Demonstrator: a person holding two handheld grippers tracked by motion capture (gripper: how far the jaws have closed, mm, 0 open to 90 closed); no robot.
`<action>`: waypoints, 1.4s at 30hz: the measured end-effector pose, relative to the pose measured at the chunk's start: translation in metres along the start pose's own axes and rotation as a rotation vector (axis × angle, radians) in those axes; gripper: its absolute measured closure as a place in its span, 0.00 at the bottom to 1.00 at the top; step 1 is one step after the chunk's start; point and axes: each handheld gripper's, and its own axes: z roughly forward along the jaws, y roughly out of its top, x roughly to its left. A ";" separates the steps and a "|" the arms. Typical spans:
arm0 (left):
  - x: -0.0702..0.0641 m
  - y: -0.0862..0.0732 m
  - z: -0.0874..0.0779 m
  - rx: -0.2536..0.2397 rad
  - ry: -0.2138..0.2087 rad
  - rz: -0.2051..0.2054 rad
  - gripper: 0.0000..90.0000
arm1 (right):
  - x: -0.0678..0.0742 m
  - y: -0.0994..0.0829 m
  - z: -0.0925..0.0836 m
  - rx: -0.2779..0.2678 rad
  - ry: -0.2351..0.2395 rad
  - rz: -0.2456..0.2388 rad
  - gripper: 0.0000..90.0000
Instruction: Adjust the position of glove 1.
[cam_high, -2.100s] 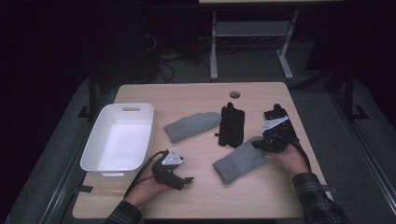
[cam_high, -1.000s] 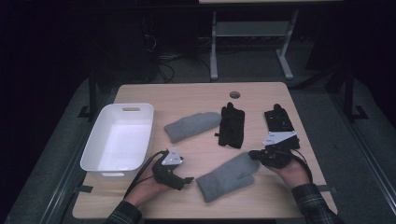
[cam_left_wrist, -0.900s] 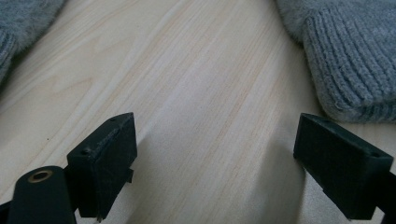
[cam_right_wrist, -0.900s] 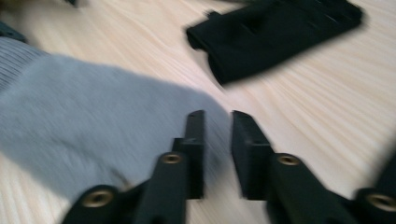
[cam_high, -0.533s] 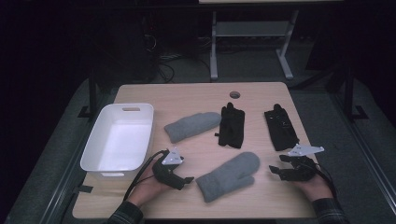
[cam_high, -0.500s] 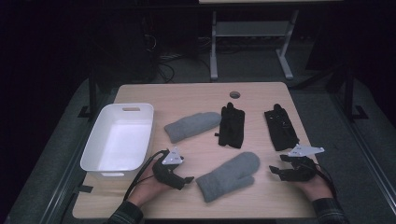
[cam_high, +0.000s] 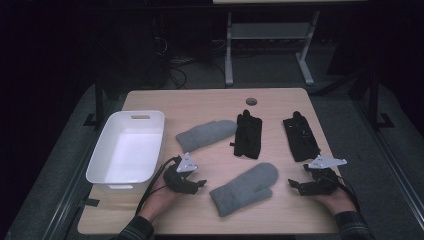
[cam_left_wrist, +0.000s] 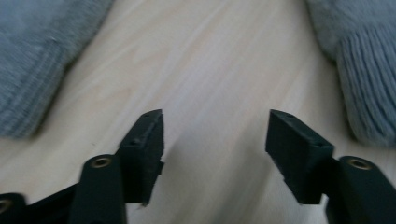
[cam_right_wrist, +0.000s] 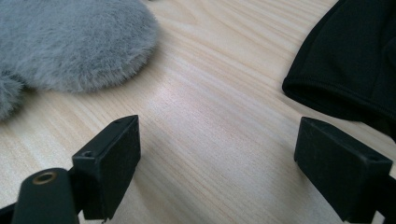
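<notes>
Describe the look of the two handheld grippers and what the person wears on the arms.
Both the left gripper and right gripper are black, each topped by a grey three-cornered plate. Up close, each has two blocky black jaws with small screw holes, hinged on brass-coloured rivets. A black cable loops from the left one; another trails from the right. The sleeves are dark, with a faint plaid pattern.

A light wooden table (cam_high: 210, 102) with a round hole (cam_high: 251, 101) stands on grey carpet (cam_high: 345, 125); behind, a white metal frame (cam_high: 265, 37) and cables (cam_high: 172, 62) sit in a dark room
</notes>
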 end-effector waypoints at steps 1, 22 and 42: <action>0.001 0.004 0.001 0.010 0.002 -0.009 0.51 | 0.000 0.000 0.000 0.000 0.000 0.000 0.16; 0.068 0.091 0.026 -0.014 0.055 -0.090 0.74 | -0.002 0.000 -0.001 -0.001 0.016 0.013 0.16; 0.117 0.094 0.084 0.010 0.043 -0.191 0.45 | -0.004 0.000 -0.002 -0.006 0.027 0.026 0.16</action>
